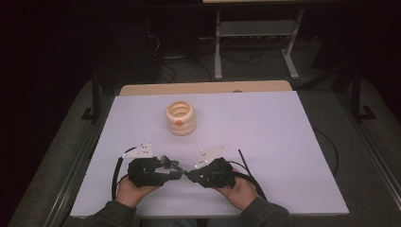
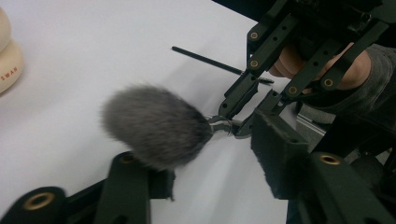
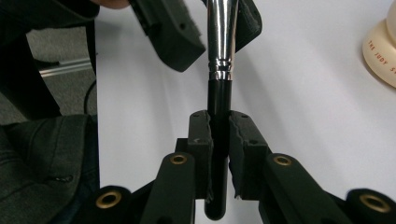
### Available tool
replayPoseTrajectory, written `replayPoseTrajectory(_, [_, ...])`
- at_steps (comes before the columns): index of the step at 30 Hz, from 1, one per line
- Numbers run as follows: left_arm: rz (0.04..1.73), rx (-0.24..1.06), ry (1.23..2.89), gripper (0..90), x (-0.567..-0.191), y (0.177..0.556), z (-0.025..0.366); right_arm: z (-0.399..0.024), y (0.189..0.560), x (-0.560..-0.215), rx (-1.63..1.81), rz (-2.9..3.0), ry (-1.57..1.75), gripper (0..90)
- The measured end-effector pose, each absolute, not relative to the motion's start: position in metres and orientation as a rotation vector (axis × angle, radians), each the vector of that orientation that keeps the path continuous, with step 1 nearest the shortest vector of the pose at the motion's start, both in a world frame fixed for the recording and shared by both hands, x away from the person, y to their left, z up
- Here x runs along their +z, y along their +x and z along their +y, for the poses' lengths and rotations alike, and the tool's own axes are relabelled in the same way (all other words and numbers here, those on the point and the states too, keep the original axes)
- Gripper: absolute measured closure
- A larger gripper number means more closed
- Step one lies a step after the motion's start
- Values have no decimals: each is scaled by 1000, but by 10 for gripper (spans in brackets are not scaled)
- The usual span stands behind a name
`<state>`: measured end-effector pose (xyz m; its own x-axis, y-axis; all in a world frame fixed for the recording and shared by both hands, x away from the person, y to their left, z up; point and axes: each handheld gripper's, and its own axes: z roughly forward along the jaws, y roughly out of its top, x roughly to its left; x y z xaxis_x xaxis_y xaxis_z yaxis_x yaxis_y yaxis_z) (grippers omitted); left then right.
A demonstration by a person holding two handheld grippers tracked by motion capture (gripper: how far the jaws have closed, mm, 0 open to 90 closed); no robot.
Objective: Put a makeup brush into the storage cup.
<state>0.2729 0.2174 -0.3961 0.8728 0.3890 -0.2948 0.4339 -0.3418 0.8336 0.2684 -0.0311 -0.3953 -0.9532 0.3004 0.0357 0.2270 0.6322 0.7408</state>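
A makeup brush (image 1: pixel 171 165) with a grey fluffy head (image 2: pixel 156 126), silver ferrule (image 3: pixel 219 37) and black handle (image 3: pixel 218 140) hangs just above the white table near its front edge. My right gripper (image 3: pixel 219 128) is shut on the handle, and it also appears across from the left gripper view (image 2: pixel 233 126). My left gripper (image 2: pixel 210 163) stands open, its jaws wide apart on either side of the brush head. In the high view the left gripper (image 1: pixel 175 171) and the right gripper (image 1: pixel 187 172) meet tip to tip.
A cream ribbed ring-shaped holder (image 1: pixel 180 118) stands upright at the table's middle back, also at the edge of the gripper views (image 2: pixel 7 60) (image 3: pixel 380 51). A thin black stick (image 2: pixel 210 63) lies on the white sheet (image 1: pixel 283 142) beside the right hand. Cables trail from both grippers.
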Motion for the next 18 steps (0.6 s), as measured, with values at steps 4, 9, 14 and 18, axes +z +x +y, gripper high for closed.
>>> replayPoseTrajectory(4, [594,-81,1950,638,-397,273,219,-28,266,-396,1180,2746,395,788])
replayPoseTrajectory(9, [576,-140,1918,749,-396,275,221,-22,262,-397,1145,2735,339,787])
replayPoseTrajectory(14, [570,-124,1925,759,-391,272,219,-21,262,-397,1155,2728,314,784])
replayPoseTrajectory(18, [549,-104,1952,762,-388,270,215,-20,262,-398,1165,2741,306,764])
